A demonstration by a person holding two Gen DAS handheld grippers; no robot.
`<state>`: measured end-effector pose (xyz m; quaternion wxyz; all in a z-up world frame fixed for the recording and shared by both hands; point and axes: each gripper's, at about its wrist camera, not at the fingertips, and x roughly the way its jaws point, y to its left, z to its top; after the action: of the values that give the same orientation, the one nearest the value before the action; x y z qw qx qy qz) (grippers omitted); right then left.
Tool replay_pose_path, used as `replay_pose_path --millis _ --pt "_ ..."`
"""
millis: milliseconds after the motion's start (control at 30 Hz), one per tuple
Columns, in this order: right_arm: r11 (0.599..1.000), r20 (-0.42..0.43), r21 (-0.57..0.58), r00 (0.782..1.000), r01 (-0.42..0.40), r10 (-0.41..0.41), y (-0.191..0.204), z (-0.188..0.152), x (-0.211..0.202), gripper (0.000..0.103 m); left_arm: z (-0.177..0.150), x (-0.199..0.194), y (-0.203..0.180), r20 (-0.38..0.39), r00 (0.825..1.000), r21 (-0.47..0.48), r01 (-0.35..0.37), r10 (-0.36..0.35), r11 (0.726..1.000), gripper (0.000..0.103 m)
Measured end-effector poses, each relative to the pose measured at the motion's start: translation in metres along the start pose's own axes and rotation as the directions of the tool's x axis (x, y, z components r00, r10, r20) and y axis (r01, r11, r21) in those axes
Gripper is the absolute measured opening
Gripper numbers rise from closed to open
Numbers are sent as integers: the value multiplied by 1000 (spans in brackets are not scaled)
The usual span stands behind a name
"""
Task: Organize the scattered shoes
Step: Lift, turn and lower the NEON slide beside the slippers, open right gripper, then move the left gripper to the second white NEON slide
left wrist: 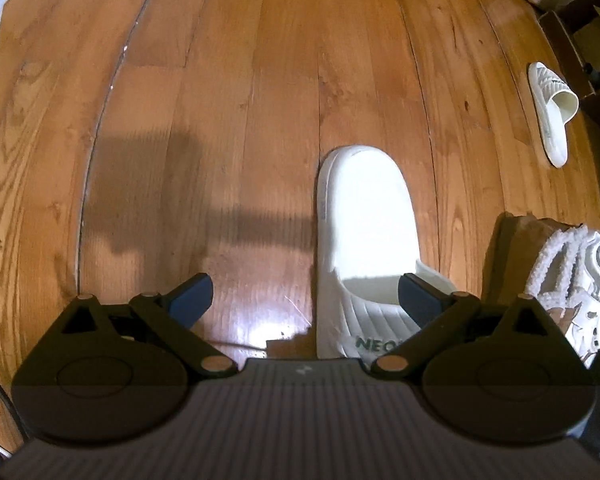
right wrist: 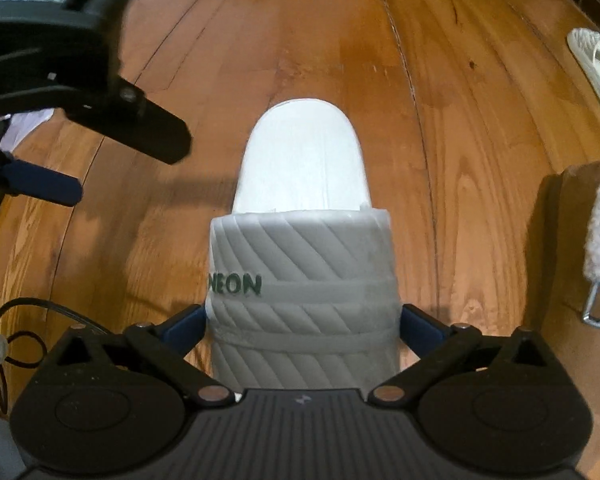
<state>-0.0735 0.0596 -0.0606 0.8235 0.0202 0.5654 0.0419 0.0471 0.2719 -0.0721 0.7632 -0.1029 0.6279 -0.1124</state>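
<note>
The right gripper (right wrist: 302,324) has its blue-padded fingers (right wrist: 420,326) on either side of the ribbed strap of a white rubber slide sandal with green "NEON" lettering (right wrist: 300,264). Both pads sit against the strap's flanks, pinching it. The sandal runs straight away from the camera, its smooth footbed and rounded far end lying over the wooden plank floor (right wrist: 480,128).

The left gripper (left wrist: 306,300) hangs with its fingers (left wrist: 190,300) spread wide and nothing between them. The same sandal lies toward its right side: the right pad overlaps the strap's edge in this view, the left pad is over bare boards, and a dark shadow falls across the floor beside the shoe.

Only the right wrist view shows the strap's diagonal ribs and full lettering. It also shows the left gripper from outside, at the upper left, with a black cable looped below it. Only the left wrist view shows a white sneaker with a fluffy lining (left wrist: 580,280) near the right edge, beside a brown object I cannot identify. Farther off to the right, a matching white ribbed slide sandal (left wrist: 552,112) lies alone near dark furniture; it is well apart from the held one.
</note>
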Motion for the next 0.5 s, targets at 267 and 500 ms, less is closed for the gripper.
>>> replay_pose_path --millis 267,500 --pt "999 35 -30 999 28 -27 4 26 7 102 1 4 4 -2 1000 -8 5 -5 1000 101" --pt "988 -108 -52 984 -146 140 -8 57 0 101 0 5 12 -7 995 -35 96 -97 995 101"
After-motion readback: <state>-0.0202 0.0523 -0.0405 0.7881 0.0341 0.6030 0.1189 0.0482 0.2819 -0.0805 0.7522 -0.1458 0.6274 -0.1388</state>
